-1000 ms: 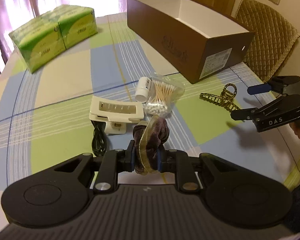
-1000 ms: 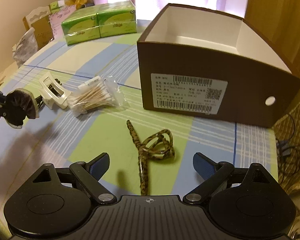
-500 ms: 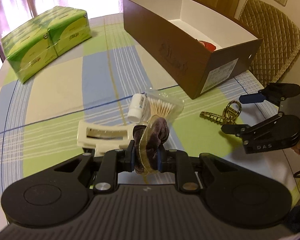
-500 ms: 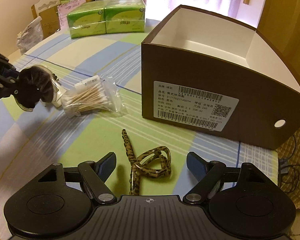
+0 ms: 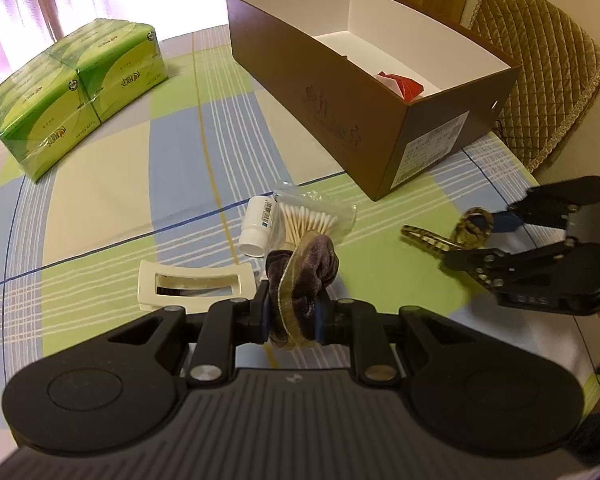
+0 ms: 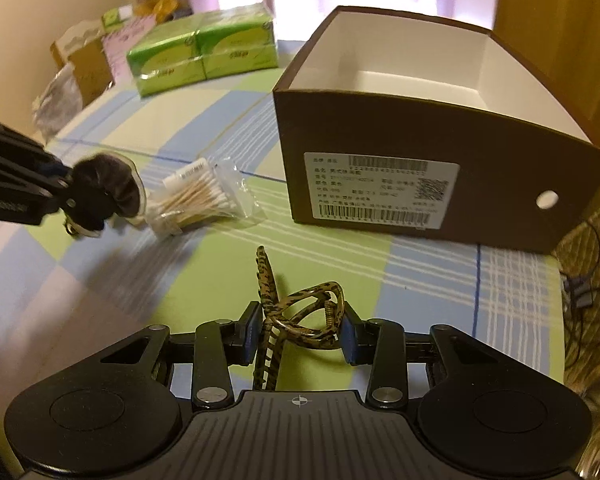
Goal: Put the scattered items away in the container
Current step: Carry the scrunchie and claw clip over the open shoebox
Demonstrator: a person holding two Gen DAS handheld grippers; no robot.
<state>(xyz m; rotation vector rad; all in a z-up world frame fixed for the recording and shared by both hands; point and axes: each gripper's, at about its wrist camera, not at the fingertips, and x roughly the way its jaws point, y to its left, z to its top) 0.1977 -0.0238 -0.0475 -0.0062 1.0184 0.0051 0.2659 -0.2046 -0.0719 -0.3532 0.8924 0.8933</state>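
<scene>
A leopard-spotted hair clip [image 6: 296,316] is lying on the bench's [image 5: 100,184] green, blue and cream checks, beside a dark purple velvet scrunchie [image 5: 304,280], a cream clip [image 5: 192,284] and a white-lined brown box [image 5: 340,112].

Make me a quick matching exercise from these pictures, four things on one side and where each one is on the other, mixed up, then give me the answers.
Things:
1. scrunchie
2. leopard-print hair claw
3. red packet
4. bag of cotton swabs

Places:
A. inside the brown box
B. lying on the tablecloth
C. between the left gripper fingers
D. between the right gripper fingers

Pairs: 1-C, 2-D, 3-A, 4-B
</scene>
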